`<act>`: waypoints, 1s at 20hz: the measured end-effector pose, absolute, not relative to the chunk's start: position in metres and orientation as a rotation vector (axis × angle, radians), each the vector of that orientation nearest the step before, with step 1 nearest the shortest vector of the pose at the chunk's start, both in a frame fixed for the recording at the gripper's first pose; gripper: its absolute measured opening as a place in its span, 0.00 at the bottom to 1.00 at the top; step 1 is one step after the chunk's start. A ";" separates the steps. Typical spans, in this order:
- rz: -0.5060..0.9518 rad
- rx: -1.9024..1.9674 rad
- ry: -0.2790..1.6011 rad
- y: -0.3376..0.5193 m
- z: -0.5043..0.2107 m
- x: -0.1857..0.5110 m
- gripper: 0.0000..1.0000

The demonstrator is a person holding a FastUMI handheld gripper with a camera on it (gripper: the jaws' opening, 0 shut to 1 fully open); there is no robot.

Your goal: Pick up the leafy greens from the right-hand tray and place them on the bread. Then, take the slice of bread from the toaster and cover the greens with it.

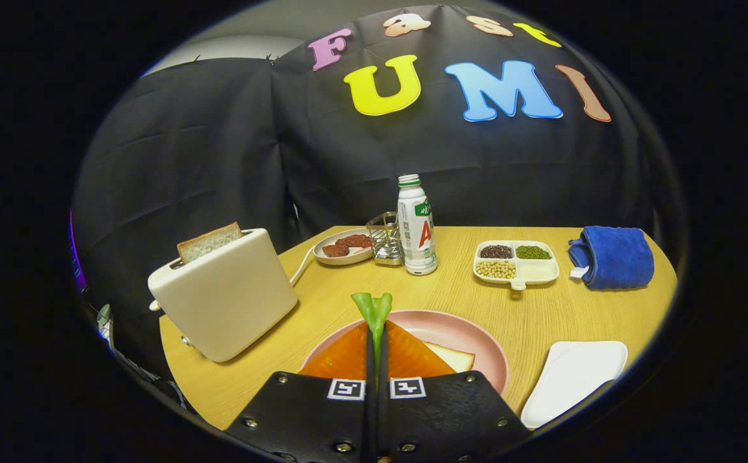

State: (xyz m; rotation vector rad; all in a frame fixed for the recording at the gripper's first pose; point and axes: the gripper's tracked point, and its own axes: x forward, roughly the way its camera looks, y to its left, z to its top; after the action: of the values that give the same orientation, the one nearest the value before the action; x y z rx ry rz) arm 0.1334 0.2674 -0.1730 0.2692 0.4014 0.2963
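Observation:
My gripper (376, 334) is shut on the leafy greens (374, 307), whose green stem end sticks up past the fingertips, above the pink plate (470, 334). A slice of bread (454, 355) lies on that plate, just right of my fingers and partly hidden by them. A second slice of bread (208, 242) stands up out of the cream toaster (226, 297) to the left of the plate. The white right-hand tray (573, 379) lies bare to the right of the plate.
Beyond the plate stand a white bottle with a green cap (416, 225), a wire holder (384, 239) and a small plate of red pieces (345, 246). A divided dish of beans (516, 260) and a folded blue cloth (611, 257) sit at the back right on the wooden table (322, 302).

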 end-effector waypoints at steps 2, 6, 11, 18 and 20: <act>0.282 0.256 0.396 0.271 -0.177 0.141 0.01; 0.272 0.251 0.395 0.272 -0.184 0.147 0.02; 0.259 0.241 0.394 0.272 -0.192 0.155 0.03; 0.237 0.174 0.423 0.269 -0.211 0.154 1.00; 0.233 0.164 0.416 0.270 -0.210 0.154 0.99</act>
State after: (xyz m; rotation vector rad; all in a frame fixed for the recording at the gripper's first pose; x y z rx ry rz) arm 0.1538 0.2700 -0.2100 0.1642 0.4155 0.2333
